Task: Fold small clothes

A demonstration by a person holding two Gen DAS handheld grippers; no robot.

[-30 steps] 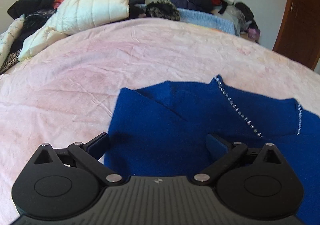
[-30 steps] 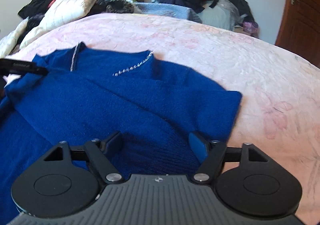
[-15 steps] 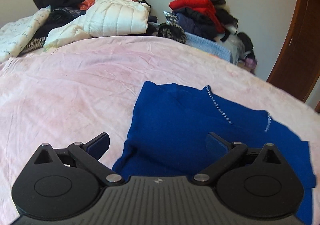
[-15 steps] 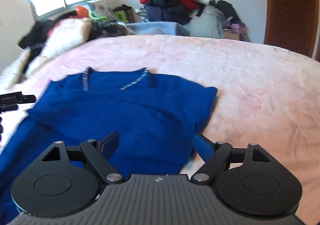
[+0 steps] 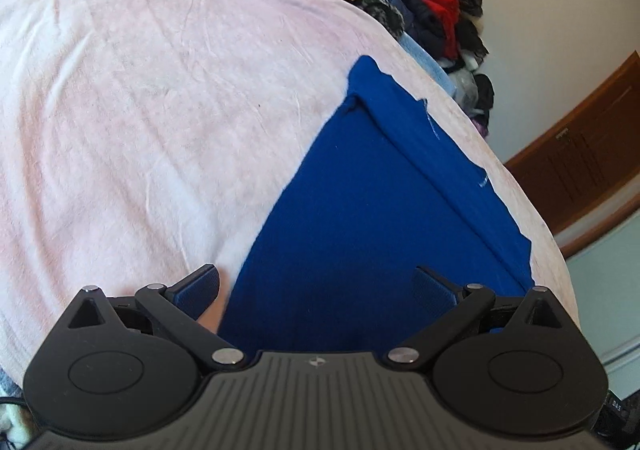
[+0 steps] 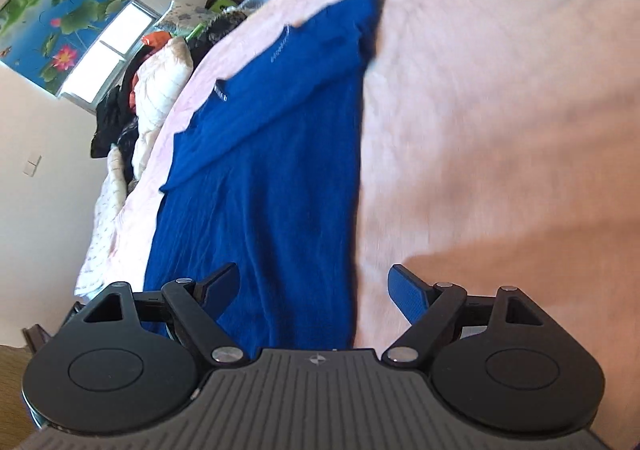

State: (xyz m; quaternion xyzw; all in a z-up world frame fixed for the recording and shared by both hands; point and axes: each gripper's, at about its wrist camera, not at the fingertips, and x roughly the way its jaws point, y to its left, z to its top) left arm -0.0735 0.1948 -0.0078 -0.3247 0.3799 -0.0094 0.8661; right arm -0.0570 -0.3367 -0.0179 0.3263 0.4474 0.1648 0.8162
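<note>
A deep blue knitted sweater with a sparkly trimmed neckline is laid flat on a pale pink bedspread, its sleeves seemingly folded inward so a narrow strip is formed for further folding. The left tongs are held wide apart over its near left edge, gripping nothing. The right tongs, jaws just opened further, straddle the near right edge empty, probably lined up for lifting the hem.

You see a deep blue sweater with silvery trim on a pale pink bedspread. Your window blind shows pink lotus flowers on blue.
</note>
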